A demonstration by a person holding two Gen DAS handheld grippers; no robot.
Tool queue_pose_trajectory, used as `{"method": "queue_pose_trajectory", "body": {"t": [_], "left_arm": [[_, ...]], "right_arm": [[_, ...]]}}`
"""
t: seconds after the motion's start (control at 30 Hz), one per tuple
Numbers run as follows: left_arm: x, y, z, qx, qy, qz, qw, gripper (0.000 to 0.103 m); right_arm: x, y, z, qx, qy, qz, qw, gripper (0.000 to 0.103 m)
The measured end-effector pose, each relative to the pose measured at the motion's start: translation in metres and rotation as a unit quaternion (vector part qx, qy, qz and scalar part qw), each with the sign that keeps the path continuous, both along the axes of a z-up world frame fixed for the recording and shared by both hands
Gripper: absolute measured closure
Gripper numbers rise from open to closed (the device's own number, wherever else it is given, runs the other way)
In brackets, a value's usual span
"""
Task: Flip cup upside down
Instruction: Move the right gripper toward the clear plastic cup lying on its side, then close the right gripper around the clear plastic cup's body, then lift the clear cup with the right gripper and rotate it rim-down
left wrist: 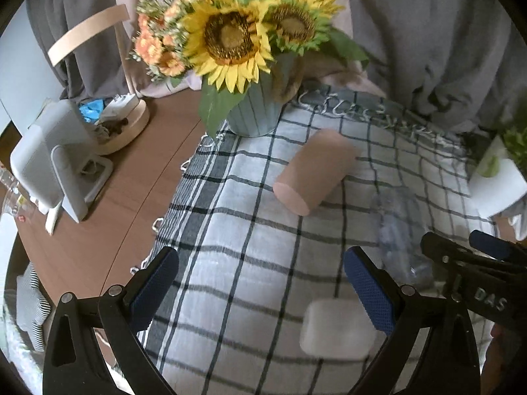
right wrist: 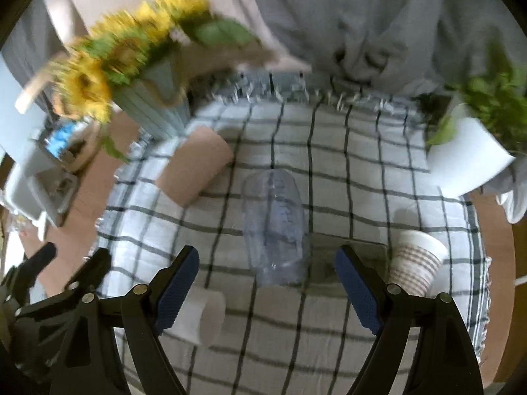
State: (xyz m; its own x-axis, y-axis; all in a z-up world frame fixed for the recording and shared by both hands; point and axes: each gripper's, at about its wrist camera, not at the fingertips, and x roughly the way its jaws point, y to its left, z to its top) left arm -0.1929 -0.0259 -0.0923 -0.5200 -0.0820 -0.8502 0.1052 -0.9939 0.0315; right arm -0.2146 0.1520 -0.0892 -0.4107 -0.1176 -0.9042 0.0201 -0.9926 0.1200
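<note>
Meanwhile, we held both grippers above the checked cloth (right wrist: 329, 151) on the surface, jaws spread wide and gripping nothing. Ahead of the right gripper (right wrist: 266, 286), a clear plastic cup (right wrist: 273, 227) lay on its side between the blue pads. A pink cup (left wrist: 313, 171) lay toppled near the sunflower vase (left wrist: 253, 112); a white cup (left wrist: 336, 329) lay on its side beside the left gripper (left wrist: 260, 286); a striped paper cup (right wrist: 415, 263) sat right.

Four cups sit on a checked cloth. A clear plastic cup (right wrist: 275, 227) lies on its side in the middle. A tan cup (right wrist: 194, 171) lies on its side near the flowers. A white cup (right wrist: 206, 317) lies on its side. A striped paper cup (right wrist: 416, 260) stands tilted.
</note>
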Motion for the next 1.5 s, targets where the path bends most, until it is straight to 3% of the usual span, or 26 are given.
{"method": "queue_pose_trajectory", "body": {"t": [0.3, 0.53, 0.9, 0.97, 1.17, 1.5], "left_arm": [[-0.041, 0.001, -0.033, -0.005, -0.053, 0.008, 0.9986, 0.001], [-0.056, -0.003, -0.049, 0.01, -0.078, 0.027, 0.9966, 0.001], [-0.065, 0.0, -0.064, -0.003, -0.096, 0.029, 0.995, 0.001], [-0.064, 0.001, -0.062, -0.004, -0.093, 0.026, 0.9953, 0.001], [-0.056, 0.0, -0.041, -0.009, -0.067, 0.024, 0.9974, 0.001], [-0.022, 0.009, 0.012, -0.013, 0.001, 0.007, 0.9999, 0.001]], "right_arm": [[-0.056, -0.011, -0.045, 0.029, -0.075, 0.036, 0.996, 0.019], [-0.076, -0.02, -0.066, 0.046, -0.102, 0.06, 0.992, 0.019], [-0.092, -0.025, -0.089, 0.067, -0.129, 0.069, 0.987, 0.02], [-0.091, -0.022, -0.085, 0.068, -0.125, 0.063, 0.988, 0.03], [-0.077, -0.015, -0.055, 0.05, -0.098, 0.066, 0.992, 0.031], [-0.027, 0.0, 0.026, 0.007, 0.007, 0.031, 0.999, 0.031]]}}
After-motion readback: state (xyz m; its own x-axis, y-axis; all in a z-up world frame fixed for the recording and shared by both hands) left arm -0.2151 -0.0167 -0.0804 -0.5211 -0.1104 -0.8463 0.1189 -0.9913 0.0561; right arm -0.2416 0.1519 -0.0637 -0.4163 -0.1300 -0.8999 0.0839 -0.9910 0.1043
